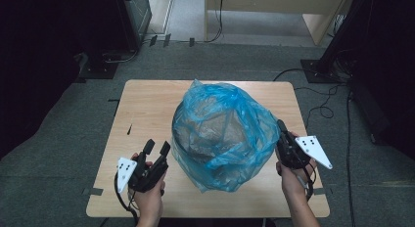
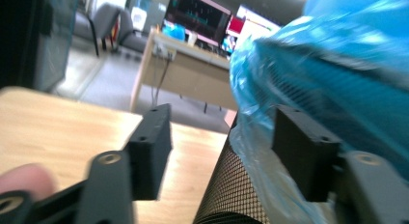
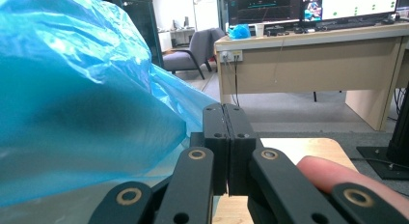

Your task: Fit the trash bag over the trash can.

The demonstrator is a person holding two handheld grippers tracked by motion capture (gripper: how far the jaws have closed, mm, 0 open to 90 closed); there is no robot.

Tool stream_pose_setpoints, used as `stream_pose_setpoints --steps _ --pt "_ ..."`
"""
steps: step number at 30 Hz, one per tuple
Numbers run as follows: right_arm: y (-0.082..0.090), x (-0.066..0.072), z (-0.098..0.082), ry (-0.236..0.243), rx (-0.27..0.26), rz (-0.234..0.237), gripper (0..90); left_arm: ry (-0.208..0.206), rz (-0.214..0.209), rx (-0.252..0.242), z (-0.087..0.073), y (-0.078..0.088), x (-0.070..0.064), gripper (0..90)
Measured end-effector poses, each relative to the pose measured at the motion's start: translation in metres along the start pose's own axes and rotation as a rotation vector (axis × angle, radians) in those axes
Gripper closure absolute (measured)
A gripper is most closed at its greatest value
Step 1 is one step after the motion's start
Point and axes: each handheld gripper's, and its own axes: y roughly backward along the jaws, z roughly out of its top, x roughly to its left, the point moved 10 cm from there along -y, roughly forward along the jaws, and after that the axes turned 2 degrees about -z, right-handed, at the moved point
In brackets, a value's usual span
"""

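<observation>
The left claw is held with jaws spread apart. The right claw has jaws pressed together, seemingly on nothing.

I see a translucent blue plastic bag, crinkled, paler where light catches it. Under it a black mesh basket, fine grid pattern, greyish through the film from above. Table is light wood grain, tan. Left gripper is black with a white plate dotted black; right gripper the same. Floor is grey carpet. In the right gripper view, a beige desk and a grey chair.
</observation>
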Motion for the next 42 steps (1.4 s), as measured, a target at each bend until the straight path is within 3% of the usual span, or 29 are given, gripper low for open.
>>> stream_pose_setpoints --steps 3,6,9,12,15,20,24,27,28,30,33,34,39,42 --pt "0.0 0.001 -0.001 -0.004 -0.002 0.001 90.0 0.06 -0.043 0.02 -0.007 -0.008 0.0 33.1" --pt "0.0 0.002 -0.001 -0.003 -0.003 0.0 90.0 0.138 -0.137 0.015 -0.01 -0.008 -0.003 34.9" --pt "0.001 0.001 0.0 0.0 -0.006 -0.001 90.0 0.217 -0.232 0.041 -0.013 -0.008 -0.003 39.6" --pt "0.002 0.0 0.001 0.003 -0.007 -0.003 90.0 0.255 -0.271 0.054 -0.016 -0.008 -0.002 39.7" --pt "0.002 0.0 0.002 0.006 -0.013 -0.002 90.0 0.255 -0.313 0.065 -0.018 -0.006 -0.006 41.4" --pt "0.002 0.002 0.003 0.003 -0.017 -0.002 90.0 0.293 -0.347 0.1 -0.025 -0.006 -0.008 45.0" --pt "0.002 0.002 0.004 0.007 -0.02 -0.001 90.0 0.275 -0.372 0.103 -0.026 -0.005 -0.012 72.3" --pt "0.002 0.001 0.004 0.007 -0.019 -0.005 90.0 0.242 -0.338 0.113 -0.029 -0.006 -0.01 88.7" --pt "0.002 0.0 0.004 0.008 -0.02 -0.007 90.0 0.229 -0.335 0.111 -0.029 -0.006 -0.009 90.0" --pt "0.003 0.0 0.004 0.013 -0.024 -0.011 90.0 0.202 -0.331 0.104 -0.029 -0.005 -0.01 90.0" --pt "0.003 -0.001 0.003 0.023 -0.031 -0.021 90.0 0.12 -0.294 0.074 -0.028 -0.002 -0.01 90.0" --pt "0.004 -0.001 0.003 0.025 -0.036 -0.025 90.0 0.109 -0.283 0.07 -0.029 -0.002 -0.009 90.0" --pt "0.006 -0.002 0.002 0.068 -0.07 -0.058 90.0 0.05 -0.175 0.043 -0.031 -0.001 0.001 90.0" --pt "0.006 -0.002 0.0 0.082 -0.075 -0.066 90.0 -0.008 -0.116 0.035 -0.03 0.002 0.005 90.0"
